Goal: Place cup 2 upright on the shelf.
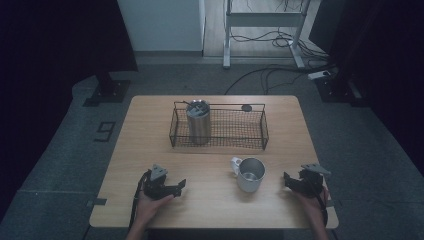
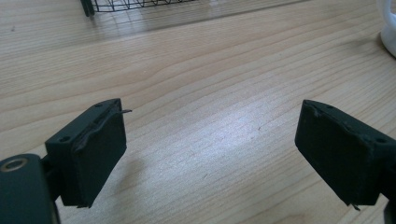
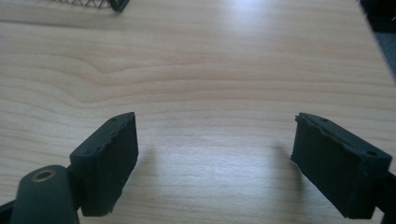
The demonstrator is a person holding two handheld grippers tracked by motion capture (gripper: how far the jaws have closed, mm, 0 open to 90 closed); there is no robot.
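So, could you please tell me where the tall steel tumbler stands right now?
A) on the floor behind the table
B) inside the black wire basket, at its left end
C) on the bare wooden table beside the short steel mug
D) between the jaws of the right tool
B: in the high view the tall steel tumbler stands upright inside the black wire basket, at its left end.

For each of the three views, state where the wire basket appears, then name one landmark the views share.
High view: wire basket at the table's far centre, holding a steel tumbler.
Left gripper view: its corner at the top edge, left of centre.
Right gripper view: its corner at the top left.
Shared landmark: the wooden tabletop.
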